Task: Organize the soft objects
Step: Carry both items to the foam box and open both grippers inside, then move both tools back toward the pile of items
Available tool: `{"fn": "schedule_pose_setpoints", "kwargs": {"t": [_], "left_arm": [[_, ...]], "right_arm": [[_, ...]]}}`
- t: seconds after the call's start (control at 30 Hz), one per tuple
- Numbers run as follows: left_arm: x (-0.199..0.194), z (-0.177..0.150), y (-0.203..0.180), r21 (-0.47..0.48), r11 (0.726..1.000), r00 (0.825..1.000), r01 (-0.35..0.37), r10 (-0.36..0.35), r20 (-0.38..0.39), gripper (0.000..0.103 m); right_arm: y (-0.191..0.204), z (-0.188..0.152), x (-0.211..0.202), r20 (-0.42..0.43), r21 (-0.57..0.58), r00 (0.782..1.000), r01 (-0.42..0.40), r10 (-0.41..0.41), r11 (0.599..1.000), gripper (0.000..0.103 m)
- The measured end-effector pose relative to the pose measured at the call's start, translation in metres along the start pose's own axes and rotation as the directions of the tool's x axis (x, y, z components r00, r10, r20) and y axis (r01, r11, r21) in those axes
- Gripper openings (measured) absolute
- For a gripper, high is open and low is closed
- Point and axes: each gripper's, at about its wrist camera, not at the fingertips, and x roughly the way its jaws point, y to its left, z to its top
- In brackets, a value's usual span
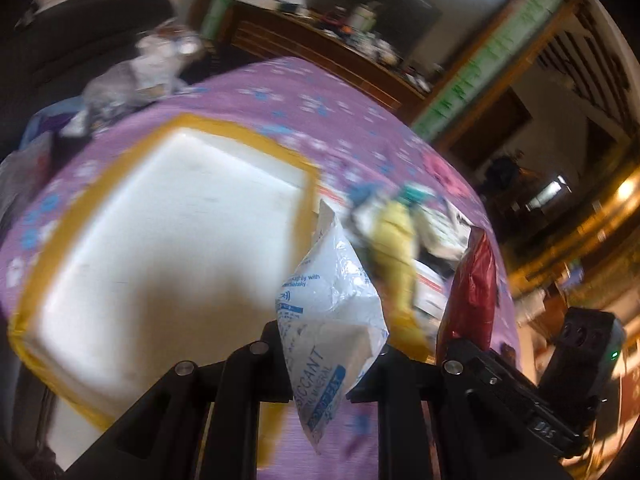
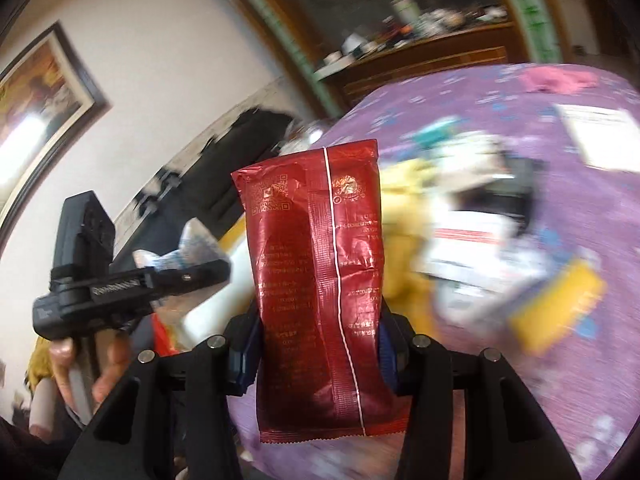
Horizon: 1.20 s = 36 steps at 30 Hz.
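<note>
Both wrist views close above purple cloth (image 1: 320, 92), sharing yellow toy (image 1: 394, 240), tilted

white wall (image 2: 160, 60) | framed picture (image 2: 44, 92) | cluttered wooden sideboard (image 1: 320, 44)

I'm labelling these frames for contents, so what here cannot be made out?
- Left wrist view: the pile beyond the desiccant packet is motion-blurred; items indistinct.
- Left wrist view: white tray, near corner hidden by the left hand-held gripper.
- Right wrist view: red packet print too small to read.
</note>
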Motion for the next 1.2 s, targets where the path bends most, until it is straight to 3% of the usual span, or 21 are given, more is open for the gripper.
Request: {"fn": "schedule_pose_setpoints", "kwargs": {"t": [0.23,0.53,0.63,0.7,0.8,0.9,0.93,1.1,1.2], "left_arm": [[0.004,0.006,0.055,-0.066,0.993,0.995,-0.100,0.099,-0.028,0.016],[0.026,0.011,0.069,0.016,0.977,0.973,-0.211,0.212,-0.094,0.019],[0.028,0.010,0.077,0.008,0.976,0.971,-0.220,0.219,-0.097,0.034],[0.021,0.011,0.081,-0.004,0.974,0.972,-0.226,0.226,-0.069,0.064],[0.010,0.012,0.081,0.003,0.970,0.970,-0.244,0.244,-0.013,0.081],[0.001,0.014,0.076,0.034,0.958,0.959,-0.285,0.284,0.012,0.092],[-0.001,0.015,0.076,0.044,0.950,0.951,-0.308,0.307,0.025,0.093],[-0.002,0.013,0.065,0.116,0.887,0.895,-0.447,0.444,0.050,0.094],[-0.002,0.010,0.056,0.148,0.874,0.887,-0.462,0.459,0.057,0.094]], "right_arm": [[0.051,0.046,0.083,-0.097,-0.079,0.994,-0.058,0.050,0.995,0.047],[0.081,0.042,0.150,-0.124,-0.142,0.992,0.013,-0.031,0.990,0.048],[0.085,0.039,0.155,-0.120,-0.166,0.992,0.026,-0.046,0.986,0.050],[0.092,0.034,0.159,-0.123,-0.167,0.991,0.027,-0.048,0.986,0.052],[0.092,0.034,0.161,-0.130,-0.146,0.991,-0.003,-0.017,0.989,0.056],[0.091,0.034,0.158,-0.113,-0.117,0.993,-0.041,0.028,0.992,0.061],[0.089,0.037,0.152,-0.101,-0.099,0.994,-0.061,0.051,0.993,0.068],[0.084,0.036,0.125,-0.050,-0.077,0.995,-0.088,0.084,0.993,0.073],[0.076,0.033,0.102,-0.022,-0.079,0.995,-0.103,0.102,0.991,0.073]]}}
